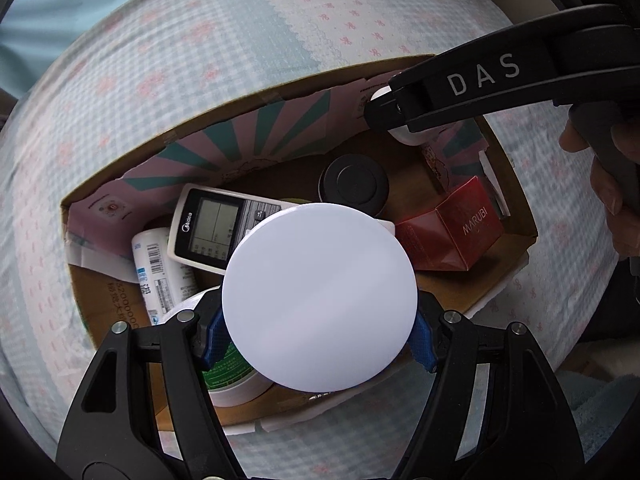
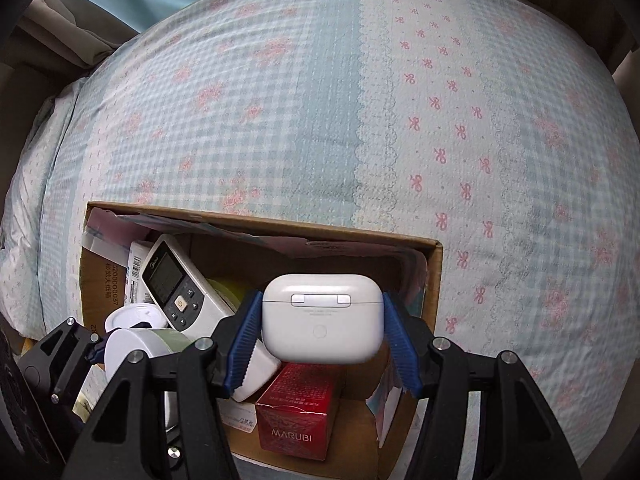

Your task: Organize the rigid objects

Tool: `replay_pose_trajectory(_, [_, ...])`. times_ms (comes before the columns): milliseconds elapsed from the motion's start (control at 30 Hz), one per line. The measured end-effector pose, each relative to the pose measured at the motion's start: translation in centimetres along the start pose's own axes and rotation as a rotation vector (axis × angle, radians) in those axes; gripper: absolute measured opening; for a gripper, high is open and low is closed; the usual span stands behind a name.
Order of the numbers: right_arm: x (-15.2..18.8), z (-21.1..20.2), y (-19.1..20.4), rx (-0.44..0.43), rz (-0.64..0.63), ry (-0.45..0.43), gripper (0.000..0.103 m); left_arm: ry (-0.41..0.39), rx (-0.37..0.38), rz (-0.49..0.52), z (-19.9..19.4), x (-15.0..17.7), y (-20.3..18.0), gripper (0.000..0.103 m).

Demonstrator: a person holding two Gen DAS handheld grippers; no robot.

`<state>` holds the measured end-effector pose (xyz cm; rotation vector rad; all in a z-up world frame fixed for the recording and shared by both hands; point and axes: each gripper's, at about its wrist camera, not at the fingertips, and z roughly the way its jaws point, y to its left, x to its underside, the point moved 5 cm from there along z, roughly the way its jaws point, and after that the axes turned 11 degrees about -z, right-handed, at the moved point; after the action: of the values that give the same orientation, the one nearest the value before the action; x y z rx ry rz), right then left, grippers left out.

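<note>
Left gripper [image 1: 319, 334] is clamping a white round jar [image 1: 319, 296] over the cardboard box [image 1: 516, 216]; right gripper [image 2: 322, 336] is gripping a white earbud case [image 2: 322, 317] above the red MARUBI box [image 2: 294, 412], both seemingly for dropping in.

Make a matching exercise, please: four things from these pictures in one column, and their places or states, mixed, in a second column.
1. white round jar
2. white earbuds case
3. remote control
4. red MARUBI box

a. lying in the cardboard box, screen up
b. held by the left gripper
c. held by the right gripper
d. resting in the box near its right wall

Pairs: 1-b, 2-c, 3-a, 4-d
</note>
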<state>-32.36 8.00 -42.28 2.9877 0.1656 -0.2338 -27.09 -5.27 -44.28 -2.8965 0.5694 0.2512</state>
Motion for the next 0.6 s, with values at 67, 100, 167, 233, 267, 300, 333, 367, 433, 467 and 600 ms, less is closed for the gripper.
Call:
replay_pose_trajectory(67, [0.0, 0.1, 0.0, 0.004, -0.008, -0.004, 0.056, 0.008, 0.001, -0.018, 0.2, 0.2, 0.2, 0.074])
replay_pose_trajectory(100, [0.0, 0.2, 0.0, 0.004, -0.013, -0.003, 0.056, 0.009, 0.016, -0.025, 0.1, 0.3, 0.2, 0.098])
replay_pose_trajectory(167, [0.1, 0.2, 0.0, -0.008, -0.024, -0.004, 0.068, -0.016, 0.037, -0.028, -0.6, 0.3, 0.2, 0.103])
replay_pose_trajectory(233, [0.1, -0.3, 0.2, -0.036, -0.037, -0.027, 0.093, -0.025, 0.039, -0.016, -1.3, 0.4, 0.1, 0.103])
replay_pose_trajectory(267, [0.2, -0.6, 0.4, -0.058, -0.047, -0.031, 0.103, -0.027, 0.036, -0.013, -1.7, 0.6, 0.1, 0.103])
replay_pose_trajectory(300, [0.3, -1.0, 0.5, -0.05, -0.064, -0.036, 0.103, -0.028, 0.035, -0.015, -2.0, 0.7, 0.1, 0.103])
replay_pose_trajectory(333, [0.4, -1.3, 0.7, -0.022, -0.085, -0.045, 0.103, -0.028, 0.037, -0.022, -2.3, 0.8, 0.2, 0.103])
replay_pose_trajectory(367, [0.5, -1.8, 0.9, 0.001, -0.106, -0.055, 0.103, -0.031, 0.04, -0.03, -2.6, 1.0, 0.3, 0.103])
replay_pose_trajectory(433, [0.7, -2.6, 1.0, 0.013, -0.134, -0.074, 0.103, -0.041, 0.038, -0.04, -3.2, 1.2, 0.4, 0.103])
replay_pose_trajectory(467, [0.9, -2.9, 1.0, 0.013, -0.139, -0.079, 0.103, -0.044, 0.036, -0.044, -3.4, 1.3, 0.5, 0.103])
replay_pose_trajectory(600, [1.4, -3.9, 0.9, 0.022, -0.136, -0.098, 0.103, -0.053, 0.035, -0.055, -4.2, 1.4, 0.4, 0.103])
